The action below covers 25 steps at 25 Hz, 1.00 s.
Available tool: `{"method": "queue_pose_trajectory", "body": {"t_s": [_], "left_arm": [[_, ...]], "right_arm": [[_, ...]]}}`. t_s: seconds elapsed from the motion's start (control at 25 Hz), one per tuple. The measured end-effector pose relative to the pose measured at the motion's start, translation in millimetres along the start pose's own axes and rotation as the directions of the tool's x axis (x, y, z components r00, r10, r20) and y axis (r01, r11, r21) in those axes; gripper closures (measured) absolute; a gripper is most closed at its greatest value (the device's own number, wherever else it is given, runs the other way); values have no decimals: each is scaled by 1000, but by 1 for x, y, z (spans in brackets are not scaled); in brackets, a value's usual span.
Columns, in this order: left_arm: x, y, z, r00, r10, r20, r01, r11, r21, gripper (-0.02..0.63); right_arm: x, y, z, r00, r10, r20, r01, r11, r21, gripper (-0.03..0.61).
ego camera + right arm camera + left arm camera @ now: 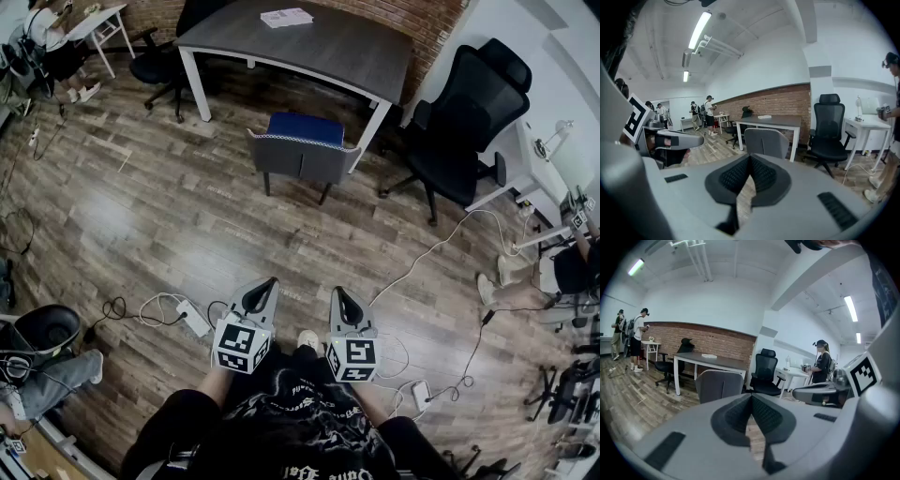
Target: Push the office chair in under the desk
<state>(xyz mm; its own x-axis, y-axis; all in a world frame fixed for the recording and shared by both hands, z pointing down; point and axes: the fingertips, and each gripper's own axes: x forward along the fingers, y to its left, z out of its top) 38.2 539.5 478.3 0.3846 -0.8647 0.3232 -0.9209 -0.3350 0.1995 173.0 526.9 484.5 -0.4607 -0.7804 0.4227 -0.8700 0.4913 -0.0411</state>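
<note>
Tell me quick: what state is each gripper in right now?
Left gripper: closed, jaws together, holding nothing.
Right gripper: closed, jaws together, holding nothing.

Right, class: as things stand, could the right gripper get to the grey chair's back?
Likely yes, after stepping closer: only floor lies between the right gripper and the chair, whose back faces it; cables lie aside.

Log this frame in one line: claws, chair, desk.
phase: pre-contact | left claw: shut, empty | right claw: shut, empty | grey chair: out in front of desk, not pushed in, untouched
</note>
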Motion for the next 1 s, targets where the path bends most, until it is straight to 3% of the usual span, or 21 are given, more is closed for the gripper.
{"method": "queue_pose_trajectory", "body": {"t_s": [1.0], "left_arm": [[-10, 43, -12, 999, -42, -34, 41, 999, -13, 607]], "right_arm": [[14, 24, -25, 997, -57, -59, 62, 994, 85, 574]]}}
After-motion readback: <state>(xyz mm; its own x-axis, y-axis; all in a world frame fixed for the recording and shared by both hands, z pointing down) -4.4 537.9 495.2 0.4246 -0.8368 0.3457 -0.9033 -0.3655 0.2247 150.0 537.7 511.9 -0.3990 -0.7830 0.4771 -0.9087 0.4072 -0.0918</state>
